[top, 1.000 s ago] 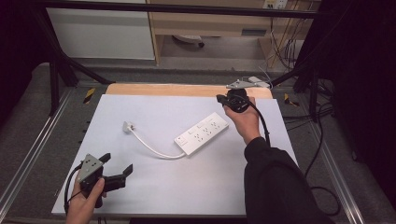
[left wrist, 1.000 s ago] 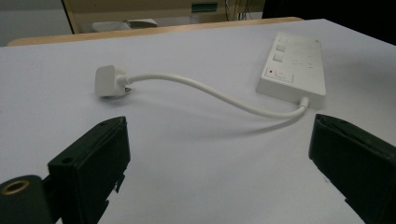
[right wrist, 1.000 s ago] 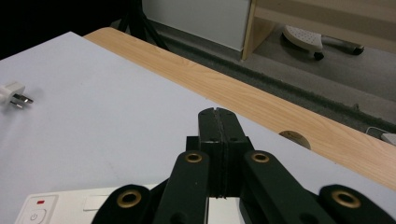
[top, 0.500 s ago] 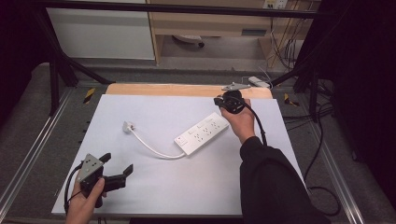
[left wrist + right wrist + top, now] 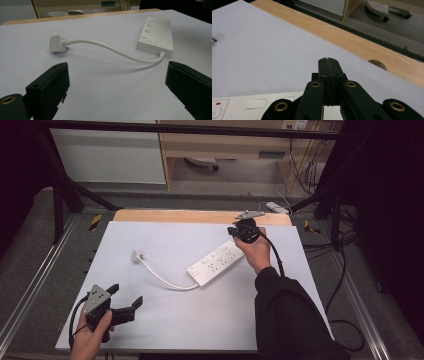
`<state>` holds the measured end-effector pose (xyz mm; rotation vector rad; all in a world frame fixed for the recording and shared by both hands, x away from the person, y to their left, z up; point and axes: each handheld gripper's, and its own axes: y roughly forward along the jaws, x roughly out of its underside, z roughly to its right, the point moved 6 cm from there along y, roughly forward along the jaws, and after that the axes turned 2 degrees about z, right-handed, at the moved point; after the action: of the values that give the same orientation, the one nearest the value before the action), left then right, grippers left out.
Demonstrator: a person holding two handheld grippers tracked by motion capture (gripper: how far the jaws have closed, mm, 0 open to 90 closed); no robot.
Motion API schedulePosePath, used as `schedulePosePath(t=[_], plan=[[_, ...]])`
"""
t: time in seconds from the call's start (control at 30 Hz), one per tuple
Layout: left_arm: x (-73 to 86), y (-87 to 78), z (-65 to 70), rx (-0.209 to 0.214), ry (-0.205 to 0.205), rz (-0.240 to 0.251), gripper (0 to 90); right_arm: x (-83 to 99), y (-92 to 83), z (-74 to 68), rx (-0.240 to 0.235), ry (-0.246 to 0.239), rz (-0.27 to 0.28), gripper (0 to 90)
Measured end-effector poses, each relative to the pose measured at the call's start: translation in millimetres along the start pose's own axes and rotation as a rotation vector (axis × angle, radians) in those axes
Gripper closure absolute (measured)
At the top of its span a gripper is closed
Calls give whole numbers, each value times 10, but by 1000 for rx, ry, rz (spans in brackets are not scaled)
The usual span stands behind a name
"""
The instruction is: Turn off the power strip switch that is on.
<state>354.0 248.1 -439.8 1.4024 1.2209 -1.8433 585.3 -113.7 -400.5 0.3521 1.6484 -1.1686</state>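
A white power strip lies slantwise on the white table top, its cord curving left to a white plug. My right gripper hovers over the strip's far end with its jaws pressed together and nothing between them; in the right gripper view the shut tips point past the strip toward the table's wooden edge. Near the front left corner, my left gripper stands open and empty, aimed at the cord, the plug and the strip.
A wooden strip borders the table's far edge, with a grey floor and a cabinet behind. Metal rails run along both sides. Cables hang at the right. A small white device lies beyond the far right corner.
My right gripper has shifted slightly left over the far end of the power strip. The left gripper has stayed where it was.
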Motion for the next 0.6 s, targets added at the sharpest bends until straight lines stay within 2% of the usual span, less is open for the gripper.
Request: schedulePosePath(t=[0.6], plan=[[4, -1, 0, 3, 2, -3, 52, 78, 85, -18, -5, -5, -25, 900]])
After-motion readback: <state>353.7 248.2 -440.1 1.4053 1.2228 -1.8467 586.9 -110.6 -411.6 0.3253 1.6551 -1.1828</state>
